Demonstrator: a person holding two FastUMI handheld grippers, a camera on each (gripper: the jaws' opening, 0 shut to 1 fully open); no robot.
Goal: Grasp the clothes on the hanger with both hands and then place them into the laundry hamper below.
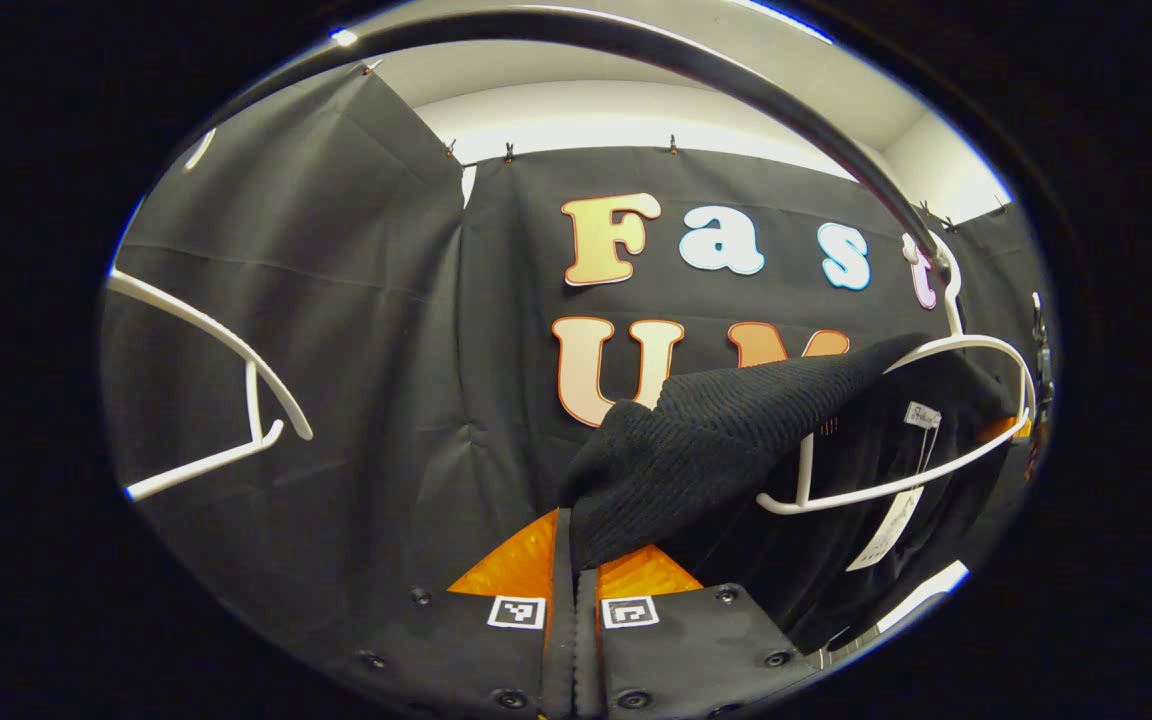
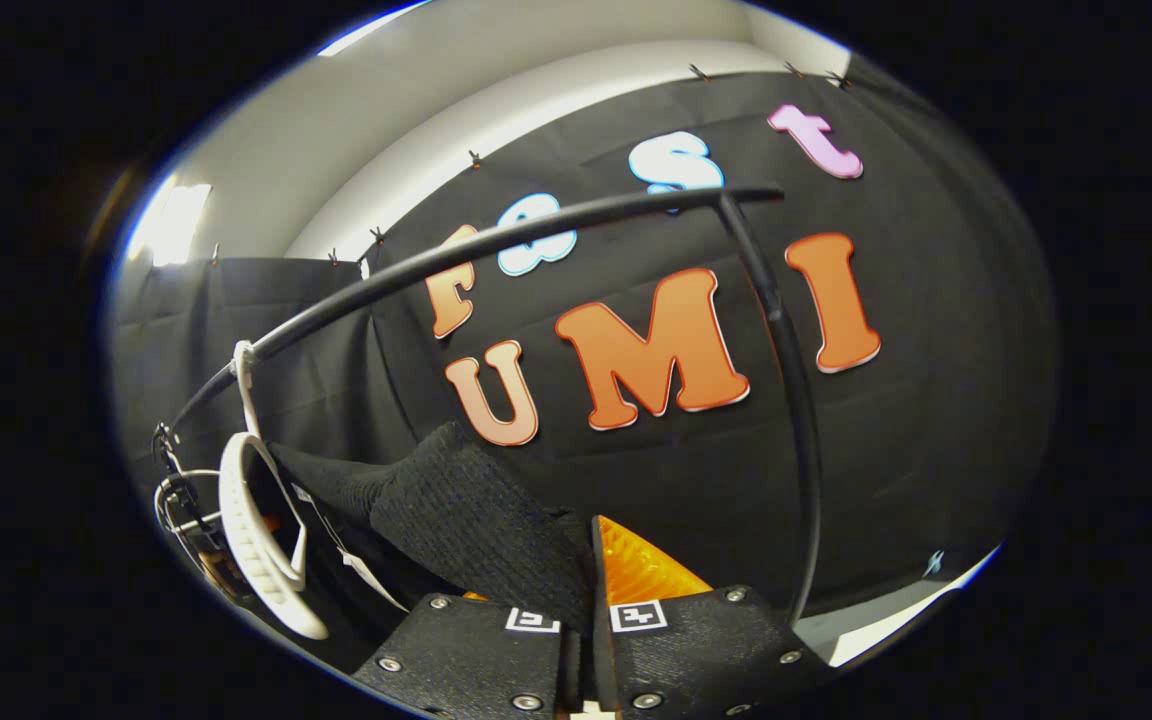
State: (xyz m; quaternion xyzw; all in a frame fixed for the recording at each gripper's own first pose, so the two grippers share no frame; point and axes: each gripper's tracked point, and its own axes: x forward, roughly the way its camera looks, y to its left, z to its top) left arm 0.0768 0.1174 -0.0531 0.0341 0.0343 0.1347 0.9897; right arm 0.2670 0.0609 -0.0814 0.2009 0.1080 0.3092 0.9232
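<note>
A black ribbed knit garment (image 1: 706, 440) hangs from a white hanger (image 1: 976, 345) on the dark rail (image 1: 736, 85). In the left gripper view my left gripper (image 1: 573, 545) is shut on one shoulder of the garment, stretching it away from the hanger. In the right gripper view the same garment (image 2: 466, 520) runs from the white hanger (image 2: 256, 530) at lower left to my right gripper (image 2: 586, 570), which is shut on its other shoulder. A paper tag (image 1: 891, 525) dangles inside the garment's neck.
A second, bare white hanger (image 1: 236, 380) hangs at the left in the left gripper view. The rail (image 2: 496, 245) curves overhead and its upright post (image 2: 796, 420) stands just right of my right gripper. Black cloth walls close in behind.
</note>
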